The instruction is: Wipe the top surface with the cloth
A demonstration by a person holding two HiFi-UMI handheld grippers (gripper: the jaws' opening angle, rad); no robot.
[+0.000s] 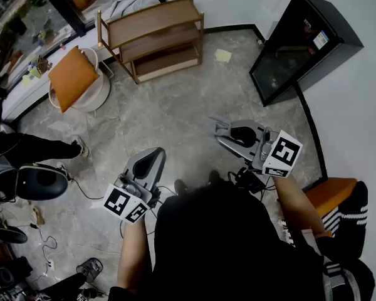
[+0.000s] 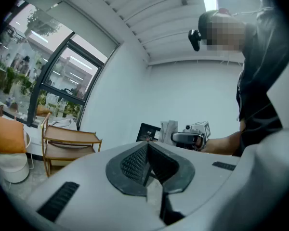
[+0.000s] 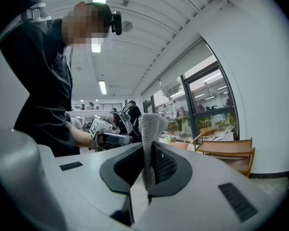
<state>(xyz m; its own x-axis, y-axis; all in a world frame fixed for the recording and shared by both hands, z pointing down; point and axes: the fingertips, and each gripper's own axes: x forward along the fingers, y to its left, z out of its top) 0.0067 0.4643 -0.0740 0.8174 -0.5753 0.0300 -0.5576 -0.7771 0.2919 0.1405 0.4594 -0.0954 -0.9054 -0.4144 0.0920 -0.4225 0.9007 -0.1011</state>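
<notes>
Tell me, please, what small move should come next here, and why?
Probably carry the right gripper toward the wooden shelf unit. Its jaws are shut on the grey cloth, but it is held in mid-air over the floor, well apart from the shelf unit's bare top, so wiping cannot start from here.

Cloth look: the cloth [image 3: 149, 129] is grey, coarsely knitted, and shows as a narrow strip with a rounded end.
Cloth state: pinched between the two dark ribbed fingers [image 3: 169, 166] of the right gripper [image 3: 147, 150], which press on both its sides.
Cloth pose: upright, its rounded end rising clear above the fingers.
Top surface look: the top surface [image 1: 151, 19] is a flat brown wooden board, the highest tier of an open shelf [image 1: 169, 58].
Top surface place: well apart from the fingers, ahead of them, not touched by the cloth.
</notes>
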